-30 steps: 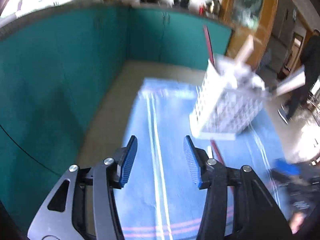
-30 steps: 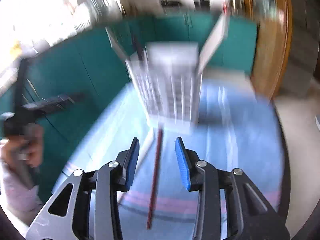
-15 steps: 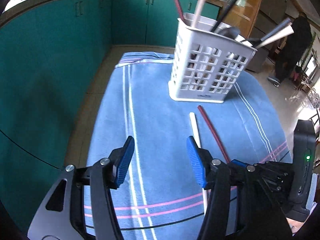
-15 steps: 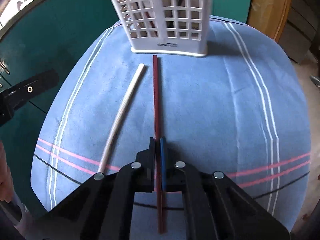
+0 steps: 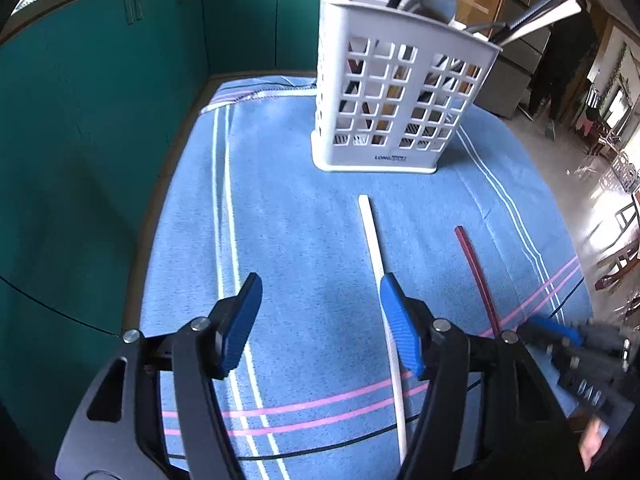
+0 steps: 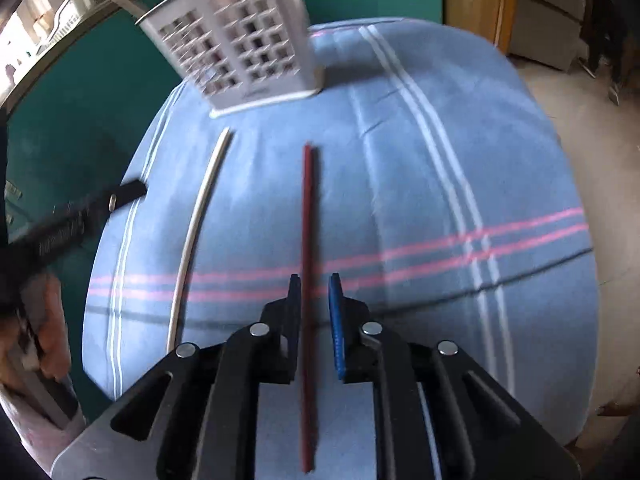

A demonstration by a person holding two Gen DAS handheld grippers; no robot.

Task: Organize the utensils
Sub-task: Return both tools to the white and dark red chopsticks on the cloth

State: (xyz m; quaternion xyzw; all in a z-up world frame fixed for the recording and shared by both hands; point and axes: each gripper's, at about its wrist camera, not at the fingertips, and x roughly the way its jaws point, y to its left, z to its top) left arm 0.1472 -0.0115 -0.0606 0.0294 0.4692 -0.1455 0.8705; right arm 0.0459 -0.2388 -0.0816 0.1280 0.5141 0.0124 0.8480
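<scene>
**2 sticks out, the rest already racked**

We're well into the sorting: the white caddy (image 5: 400,96) stands upright at the far end of the blue striped cloth (image 5: 300,220), already bristling with handles and at least 1 spoon. 2 pieces remain flat on the cloth, the white chopstick (image 5: 378,248) and the dark red chopstick (image 6: 308,240), lying near each other but apart, tips toward the caddy.

Our right hand-held gripper (image 6: 314,316) straddles the red one, its jaws slightly parted; the stick sits against the left pad, and we judge it is not pinched. Our left hand-held gripper (image 5: 322,320) gapes wide and holds nothing, its right finger over the white stick.

Nothing blocks the lane to the caddy. Teal cabinets (image 5: 100,100) ring the tabletop, and crowded handles may make insertion fiddly.
</scene>
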